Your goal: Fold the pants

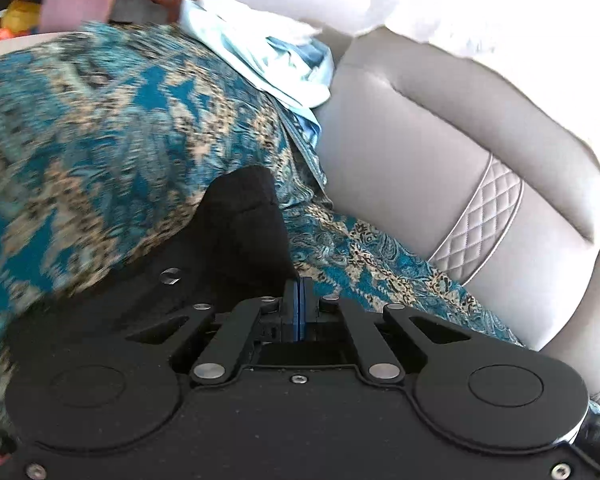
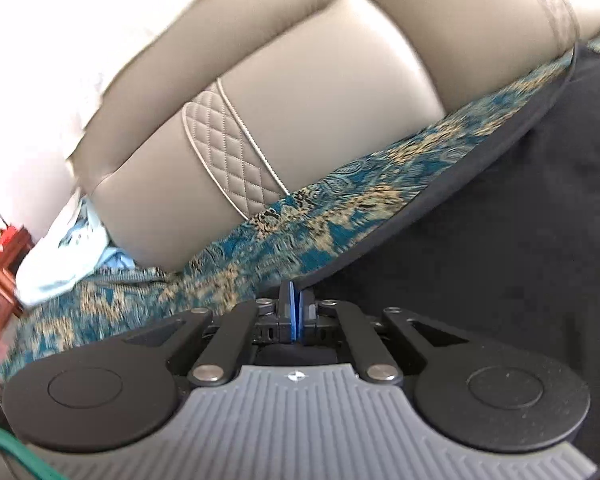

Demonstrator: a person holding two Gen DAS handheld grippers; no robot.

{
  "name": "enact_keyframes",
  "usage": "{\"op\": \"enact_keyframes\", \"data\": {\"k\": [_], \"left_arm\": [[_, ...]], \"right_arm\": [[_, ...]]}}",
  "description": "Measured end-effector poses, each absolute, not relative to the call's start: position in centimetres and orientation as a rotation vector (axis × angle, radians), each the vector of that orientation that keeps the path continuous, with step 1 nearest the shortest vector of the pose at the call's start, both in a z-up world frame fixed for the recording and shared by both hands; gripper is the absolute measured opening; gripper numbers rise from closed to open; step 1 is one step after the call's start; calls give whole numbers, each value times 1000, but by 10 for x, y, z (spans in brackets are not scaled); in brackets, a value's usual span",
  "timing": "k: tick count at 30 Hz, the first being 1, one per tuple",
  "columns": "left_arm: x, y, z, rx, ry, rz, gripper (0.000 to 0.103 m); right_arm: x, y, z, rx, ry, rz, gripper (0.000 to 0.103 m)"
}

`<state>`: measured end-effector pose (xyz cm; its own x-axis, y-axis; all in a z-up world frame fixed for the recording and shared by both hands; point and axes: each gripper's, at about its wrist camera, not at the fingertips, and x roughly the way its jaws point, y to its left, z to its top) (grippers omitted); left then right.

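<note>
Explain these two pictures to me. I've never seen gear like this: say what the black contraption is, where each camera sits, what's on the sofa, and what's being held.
Each picture comes from a camera mounted on a hand-held two-finger gripper, looking forward along its fingers. One view shows the left gripper, the other the right gripper. Both have their blue pads shut. Each appears to pinch black fabric, the pants, though the exact contact is hard to see. The pants lie on a teal patterned cover spread over a beige sofa. A light blue cloth lies crumpled at the sofa's far end.
</note>
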<state>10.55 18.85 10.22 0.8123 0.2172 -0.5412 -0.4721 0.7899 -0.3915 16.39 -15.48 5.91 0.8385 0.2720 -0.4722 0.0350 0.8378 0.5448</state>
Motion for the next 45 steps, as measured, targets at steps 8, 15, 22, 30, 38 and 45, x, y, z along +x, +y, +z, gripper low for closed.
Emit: {"op": "enact_keyframes", "data": {"k": [8,15,22,30,38,45], "left_arm": [[29,177,87,-480,496,448,2],[-7,179,61,-441,550,509,2],[-19,185,46,-451,594,529,3],[-10,211,47,-506,565,501,37],[31,236,37,-515,600,555,12],[12,216,60,-344,516,593,6]], "right_arm": [[62,-144,34,438,530,99,4],[16,-129,16,346,548,117,4],[-4,-121,-2,292,578,124,4],[-5,-122,-8,276,584,125,5],[-7,-119,-10,251,583,127,6],[-12,-117,-5,224,553,136,8]]}}
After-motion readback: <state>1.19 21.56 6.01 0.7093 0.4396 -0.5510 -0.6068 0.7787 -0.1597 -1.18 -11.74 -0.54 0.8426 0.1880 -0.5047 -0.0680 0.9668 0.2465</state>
